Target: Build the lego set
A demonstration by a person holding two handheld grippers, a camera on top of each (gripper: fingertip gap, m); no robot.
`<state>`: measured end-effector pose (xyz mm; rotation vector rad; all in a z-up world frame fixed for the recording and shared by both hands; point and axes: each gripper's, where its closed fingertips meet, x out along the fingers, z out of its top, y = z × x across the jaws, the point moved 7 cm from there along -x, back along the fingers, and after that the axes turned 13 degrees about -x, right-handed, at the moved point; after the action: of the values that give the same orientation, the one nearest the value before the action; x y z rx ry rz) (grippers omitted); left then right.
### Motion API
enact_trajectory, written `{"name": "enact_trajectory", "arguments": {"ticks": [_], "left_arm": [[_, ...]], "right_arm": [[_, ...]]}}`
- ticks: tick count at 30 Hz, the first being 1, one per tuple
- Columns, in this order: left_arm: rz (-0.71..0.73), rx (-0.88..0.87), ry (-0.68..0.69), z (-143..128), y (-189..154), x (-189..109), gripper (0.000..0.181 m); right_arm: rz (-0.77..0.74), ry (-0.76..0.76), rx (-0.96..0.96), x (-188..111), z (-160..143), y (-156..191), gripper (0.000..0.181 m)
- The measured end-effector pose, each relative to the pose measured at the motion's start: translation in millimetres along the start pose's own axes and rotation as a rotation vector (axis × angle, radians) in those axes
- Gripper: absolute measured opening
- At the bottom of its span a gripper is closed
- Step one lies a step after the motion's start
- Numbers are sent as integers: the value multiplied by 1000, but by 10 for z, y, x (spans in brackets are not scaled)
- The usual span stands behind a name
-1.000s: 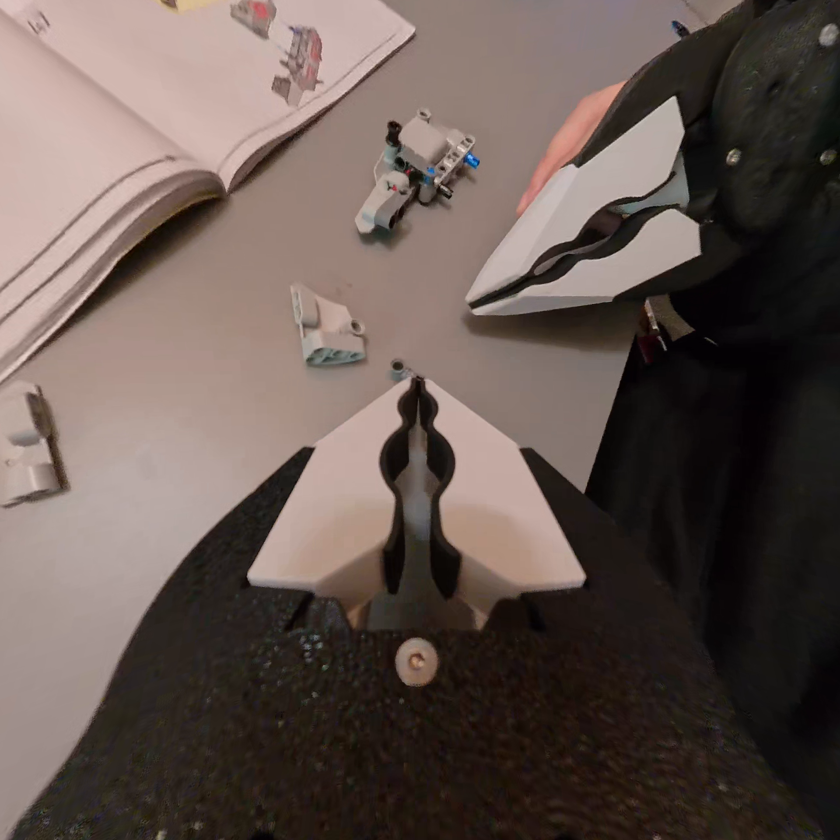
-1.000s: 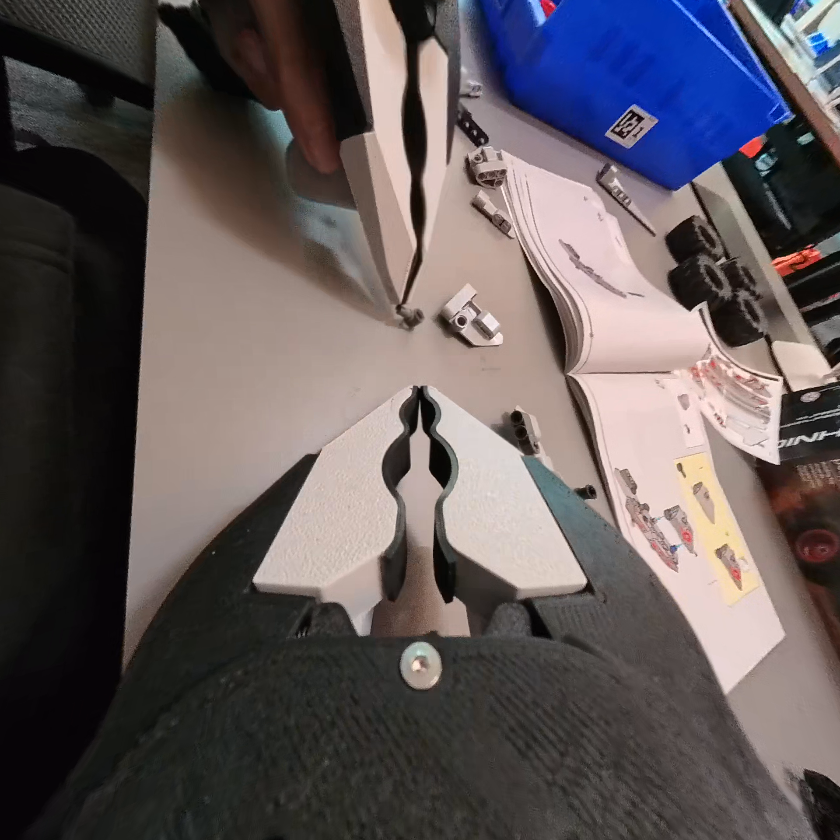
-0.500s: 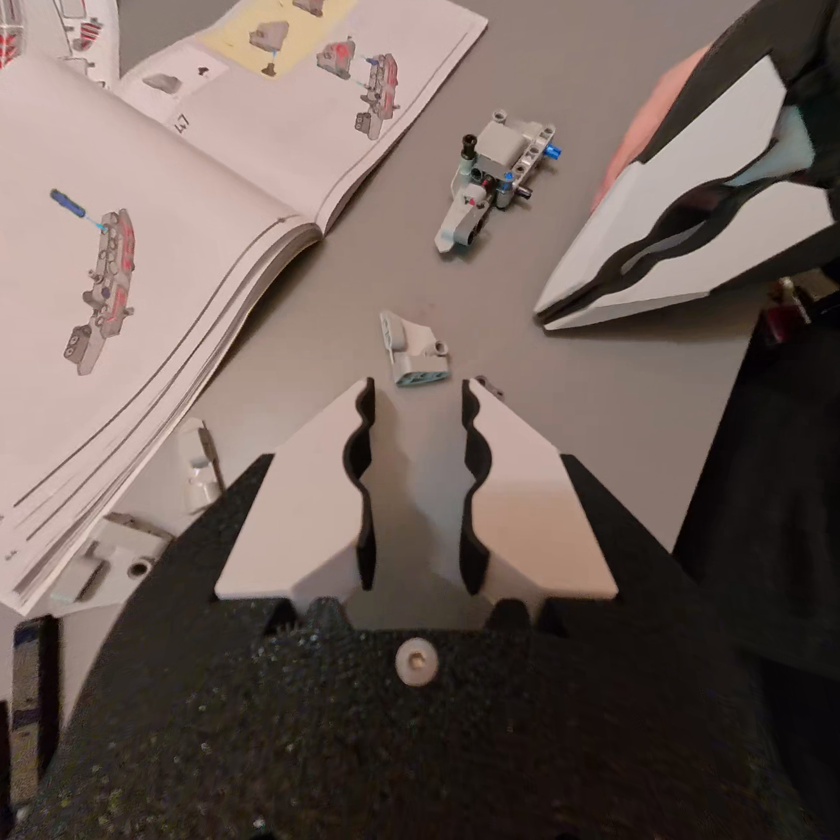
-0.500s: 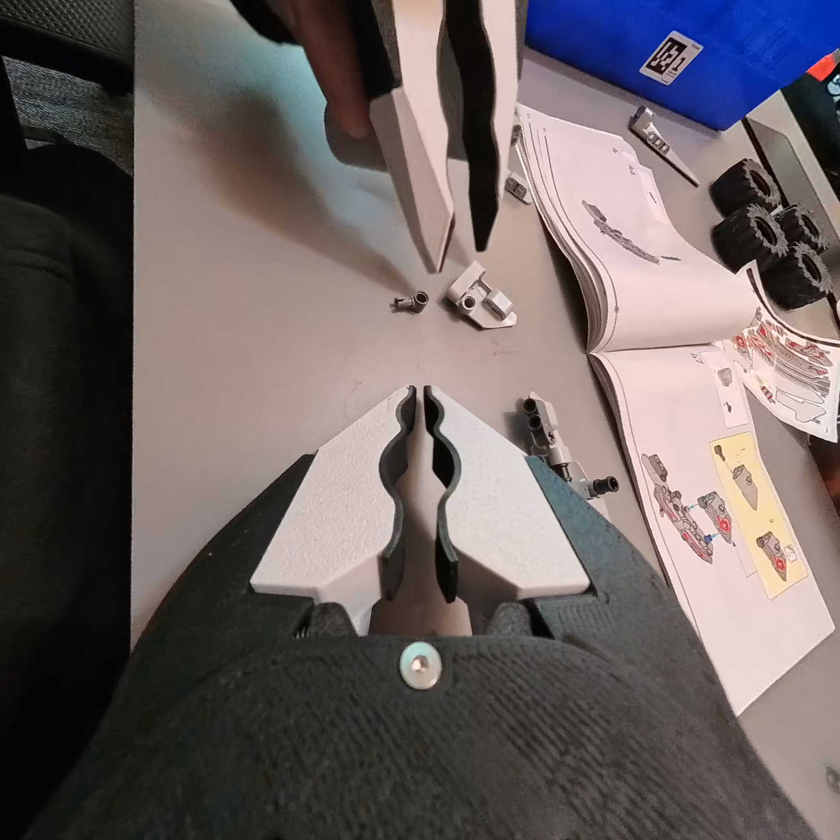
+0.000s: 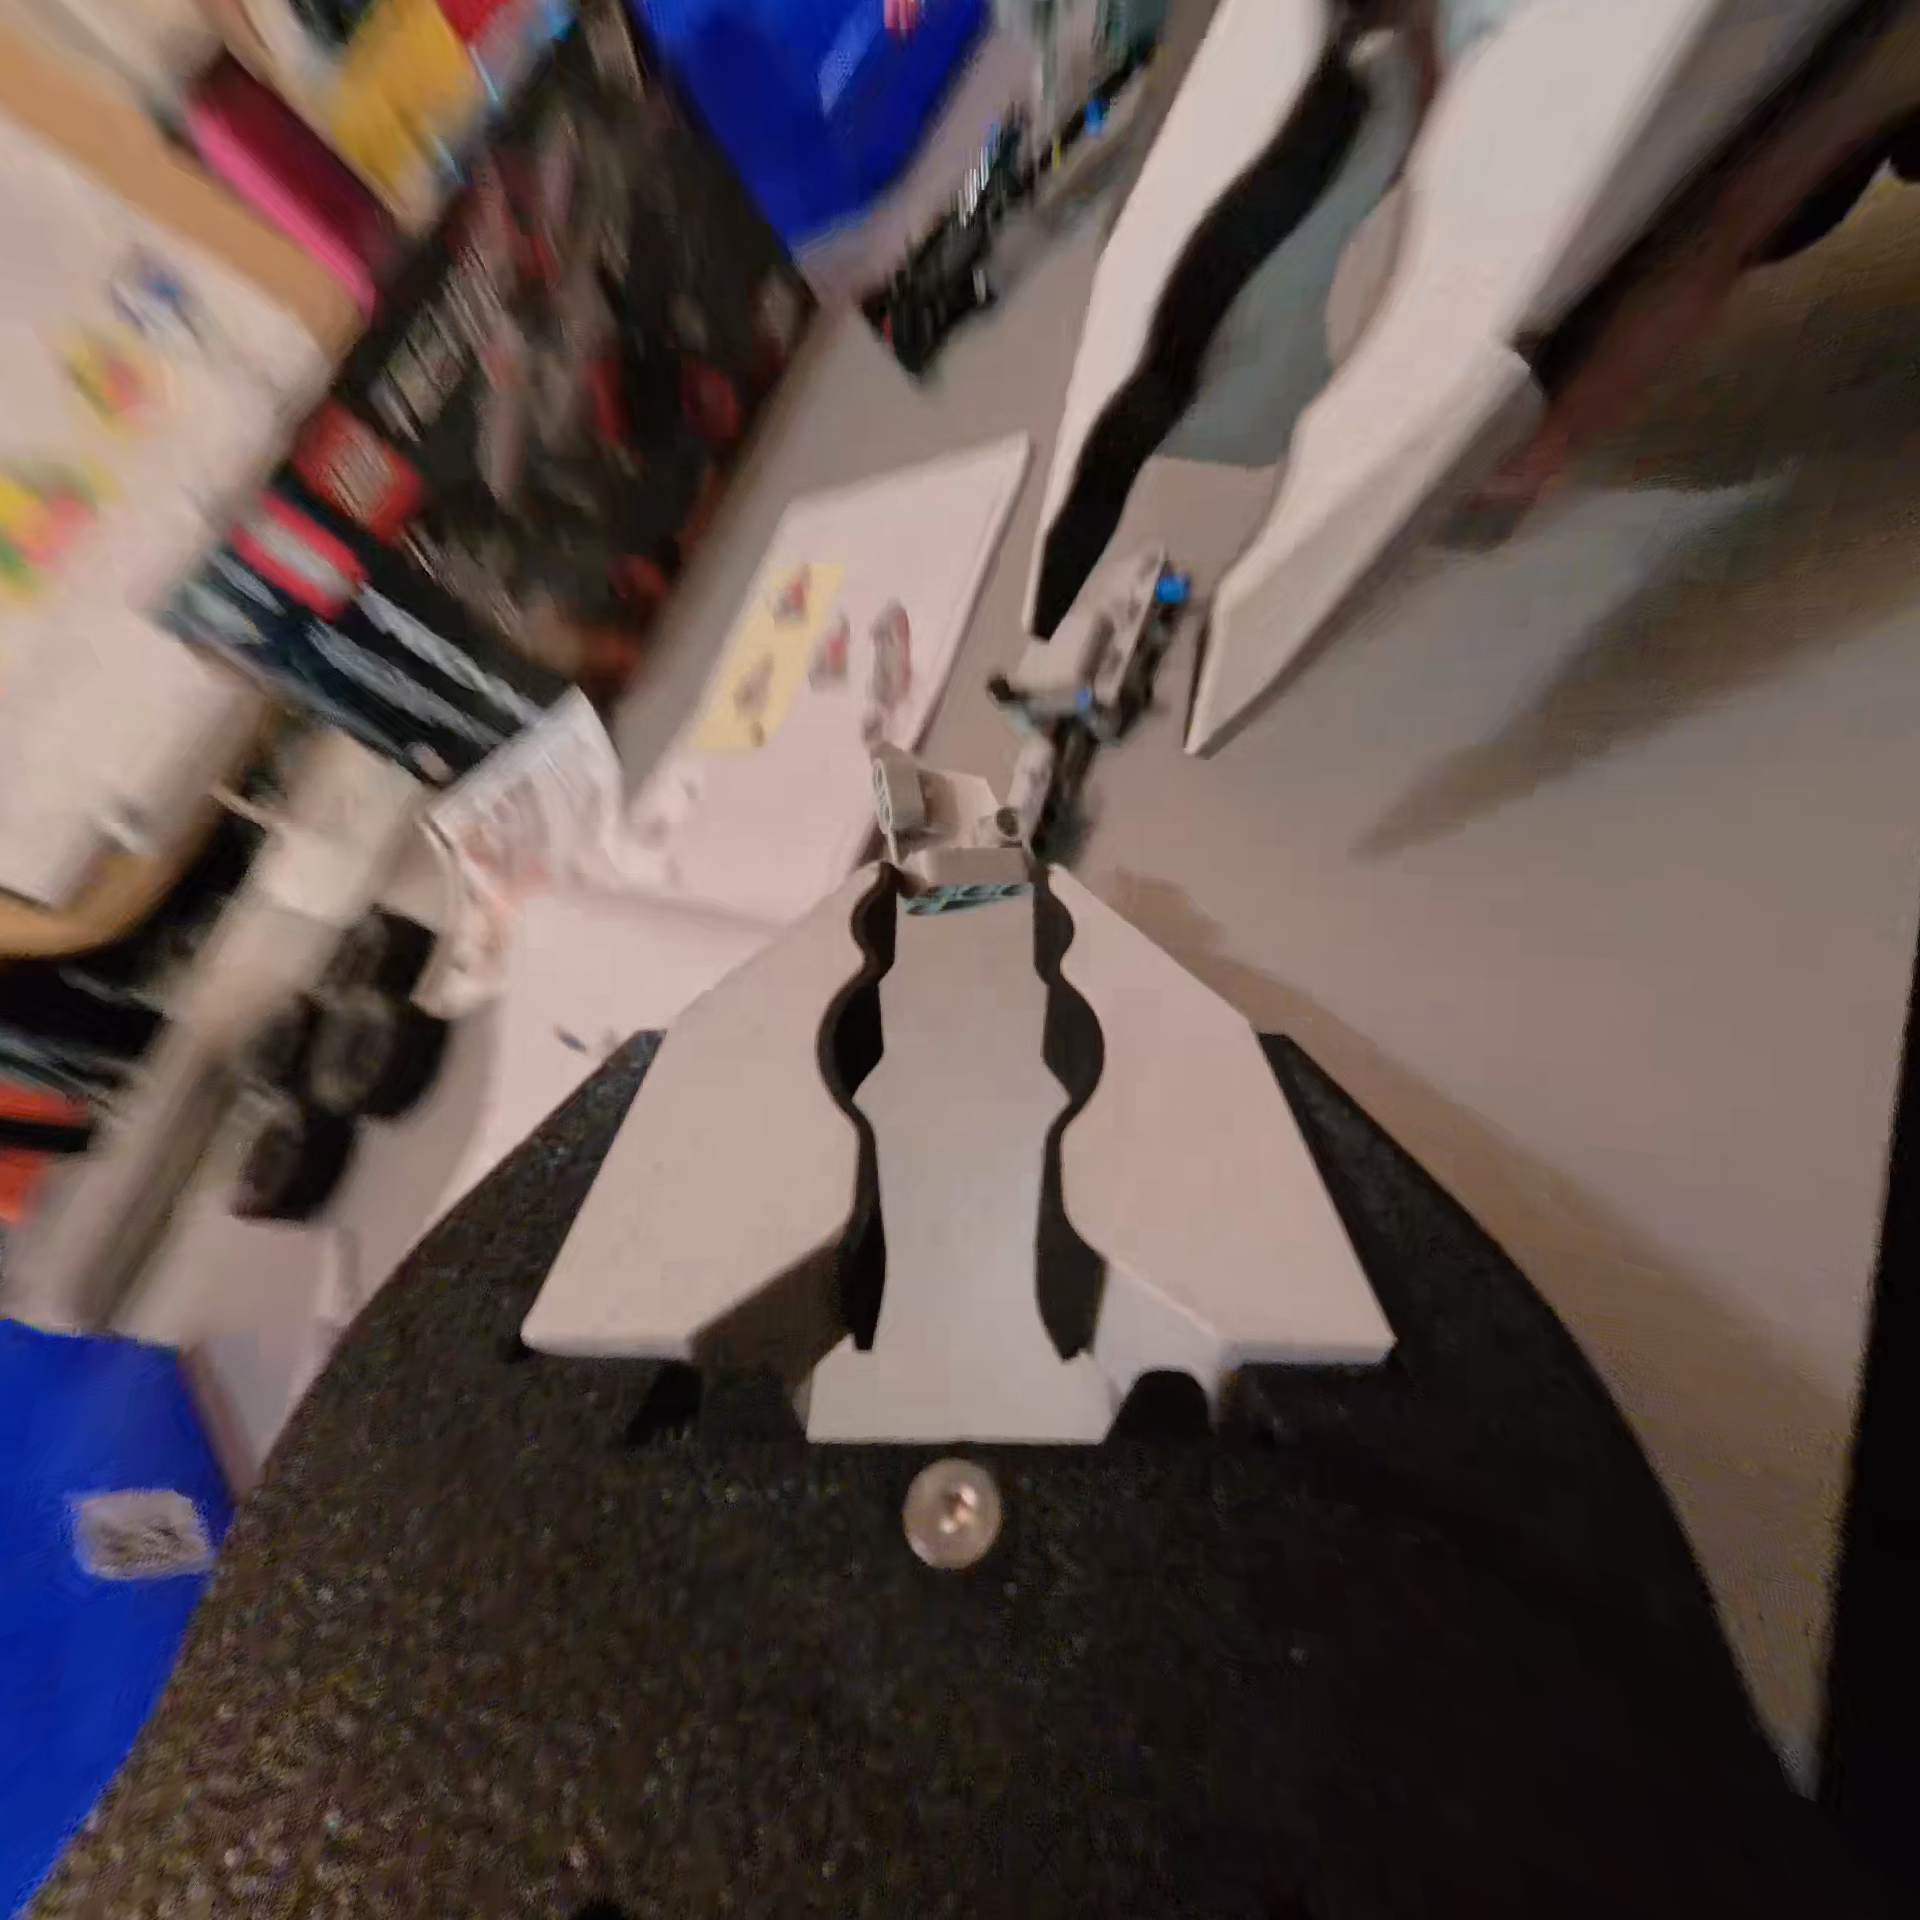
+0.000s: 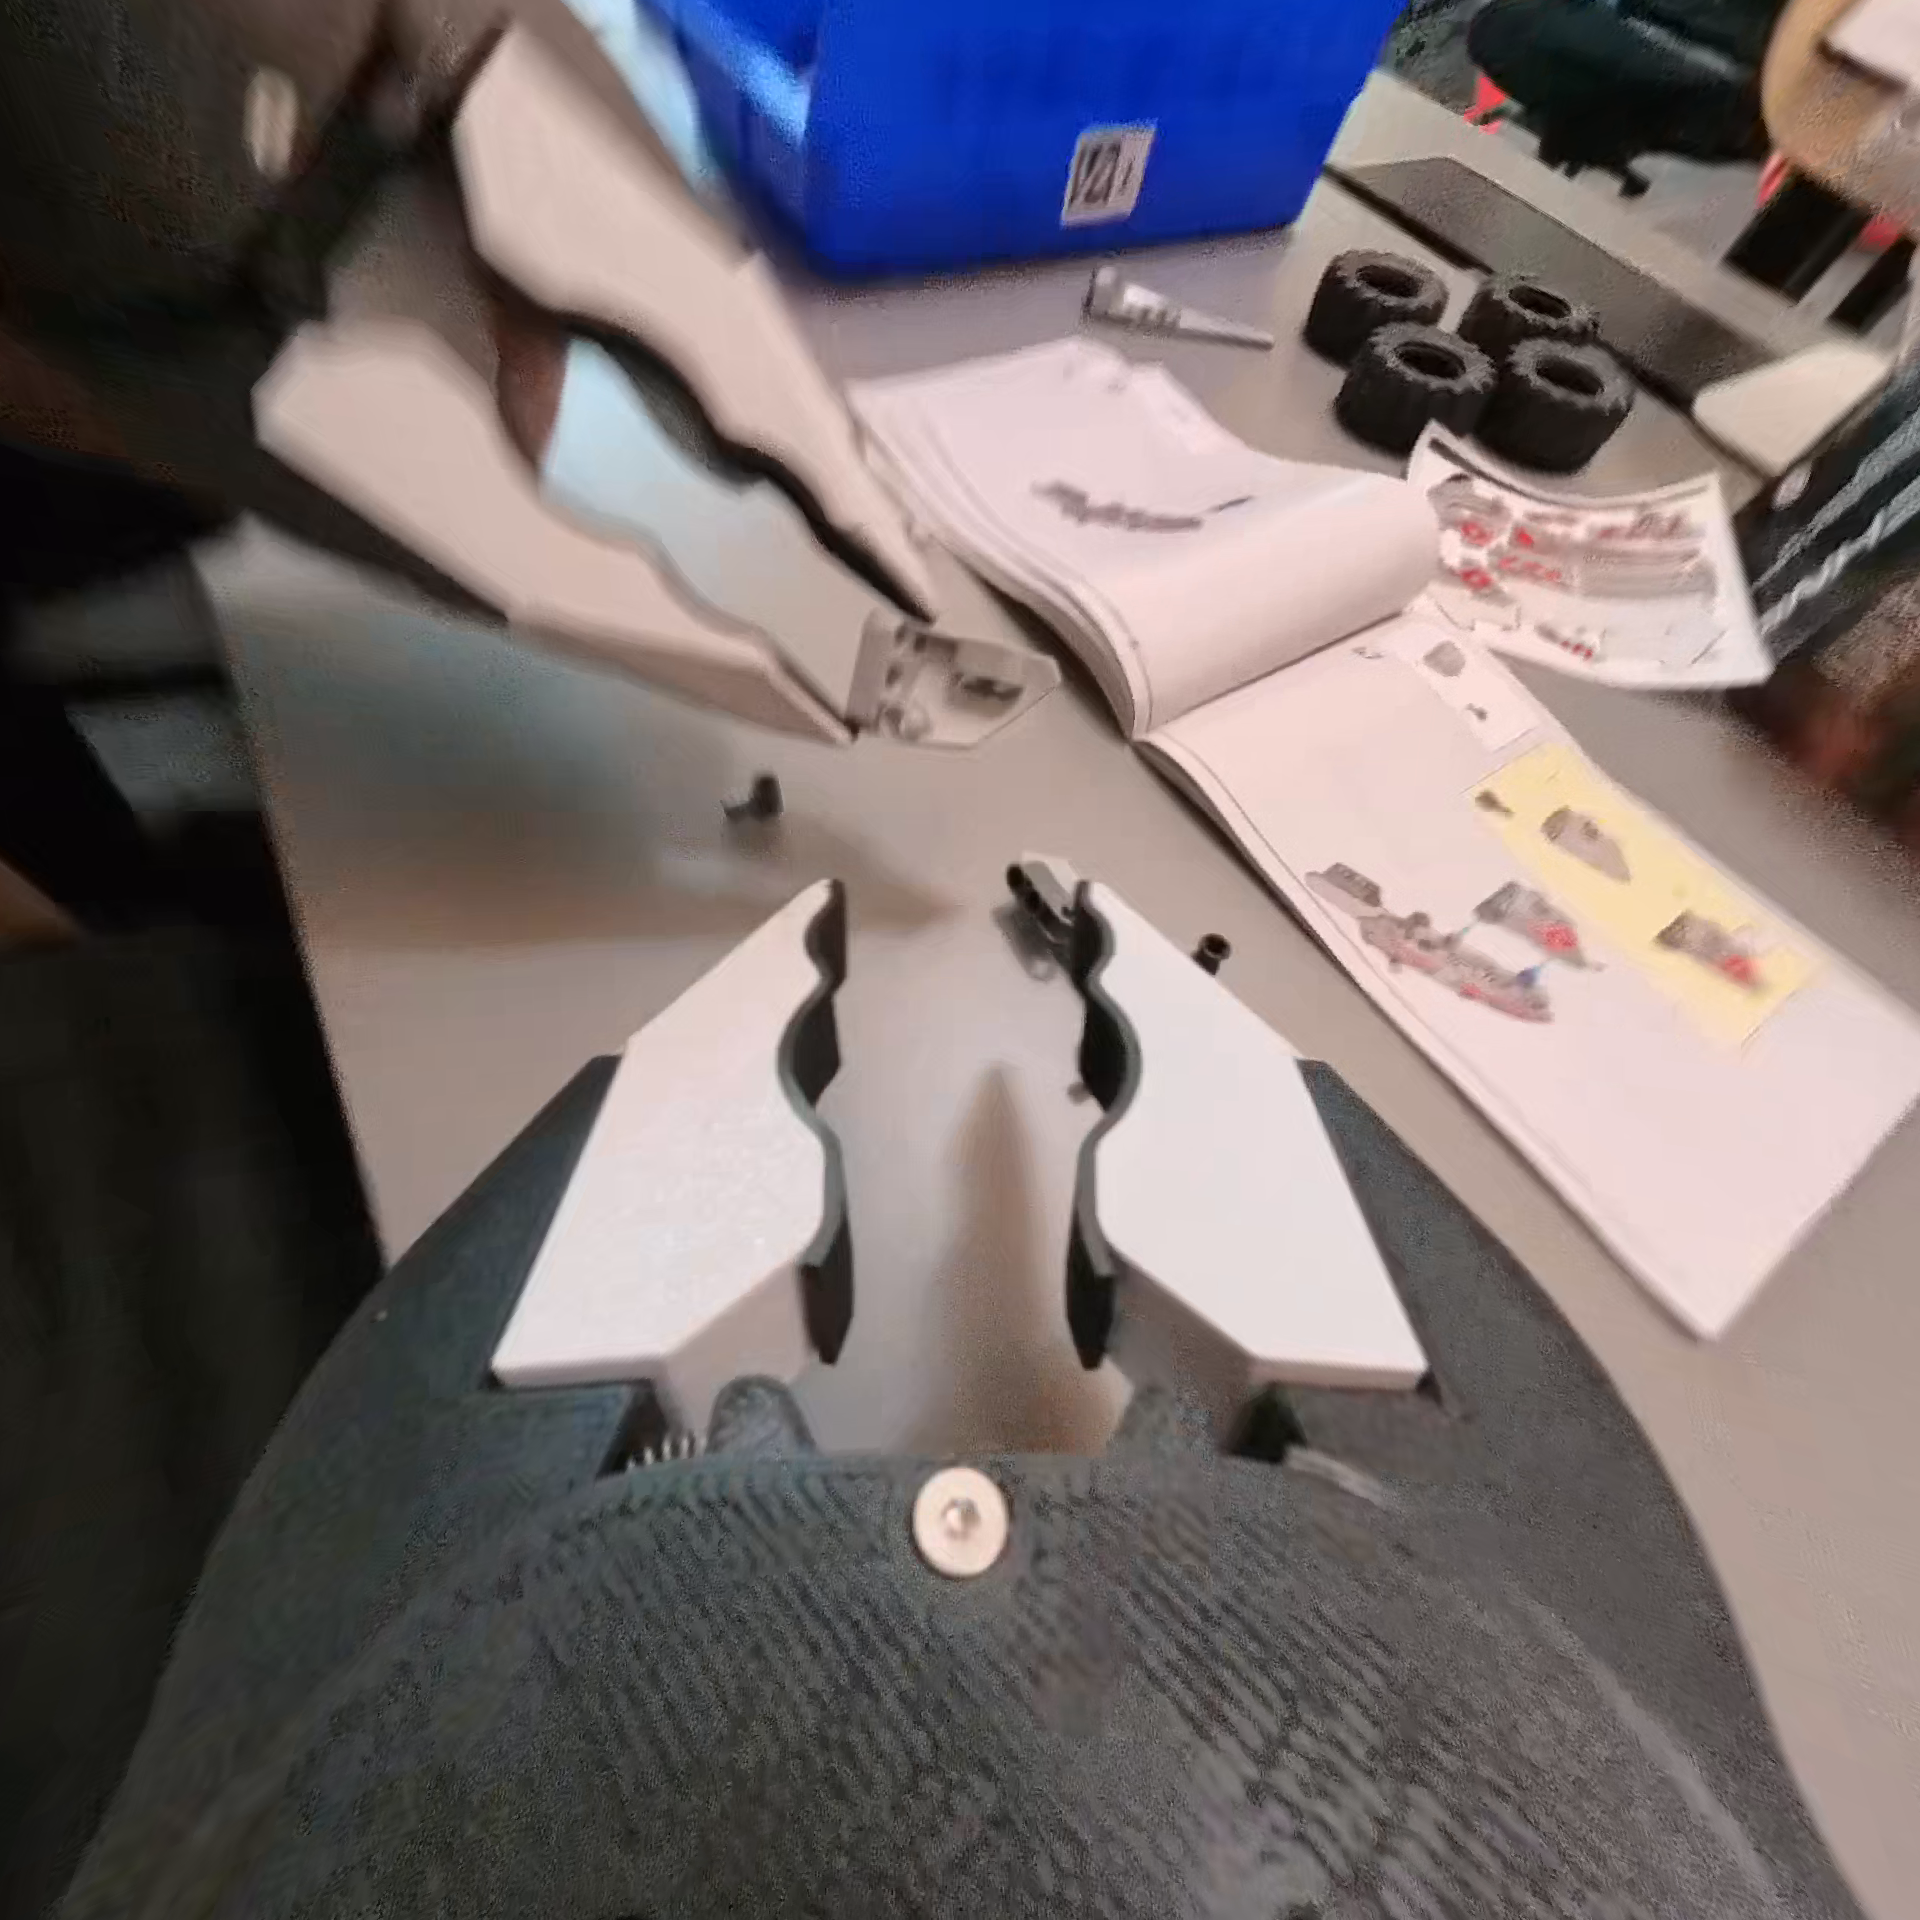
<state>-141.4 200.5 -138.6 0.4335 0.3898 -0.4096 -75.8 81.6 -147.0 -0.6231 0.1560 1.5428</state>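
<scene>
My left gripper (image 5: 961, 883) is shut on a light grey angled Lego panel piece (image 5: 951, 842) and holds it at its fingertips. In the right wrist view this piece (image 6: 940, 686) hangs a little above the grey table (image 6: 499, 831). My right gripper (image 6: 958, 899) is open and empty, low over the table. A small grey and black assembly (image 6: 1044, 904) lies just inside its right fingertip. In the blurred left wrist view the assembly (image 5: 1117, 644) sits between the right gripper's spread fingers (image 5: 1340, 436). A small dark pin (image 6: 756, 798) lies on the table below the held piece.
An open instruction booklet (image 6: 1351, 831) lies to the right, with a sticker sheet (image 6: 1579, 561) and several black tyres (image 6: 1455, 353) beyond it. A blue bin (image 6: 987, 125) stands at the back. A long grey piece (image 6: 1164, 312) and a black pin (image 6: 1210, 948) lie loose. Left tips to right tips: about 5 cm.
My left gripper has closed on the grey panel piece and lifted it off the table, tilting its view up. My right gripper has opened and moved forward to the small assembly.
</scene>
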Motion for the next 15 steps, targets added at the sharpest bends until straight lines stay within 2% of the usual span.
{"name": "enact_trajectory", "arguments": {"ticks": [2, 4, 7, 11, 13, 15], "left_arm": [[66, 169, -125, 92, -77, -31, 24], [124, 343, -182, 124, -132, -37, 23], [180, 580, -223, 186, -228, -48, 23], [138, 684, -309, 302, -382, -70, 23], [141, 718, -309, 313, -403, -49, 23], [132, 719, -308, 311, -404, -37, 23]], "right_arm": [[78, -140, 204, -106, 52, -87, 55], [141, -243, 303, -184, 38, -143, 51], [216, -310, 352, -242, 11, -161, 48], [284, -442, 396, -281, 70, -160, 28], [319, -490, 363, -301, 105, -109, 12], [297, -487, 279, -314, 114, -82, 7]]}}
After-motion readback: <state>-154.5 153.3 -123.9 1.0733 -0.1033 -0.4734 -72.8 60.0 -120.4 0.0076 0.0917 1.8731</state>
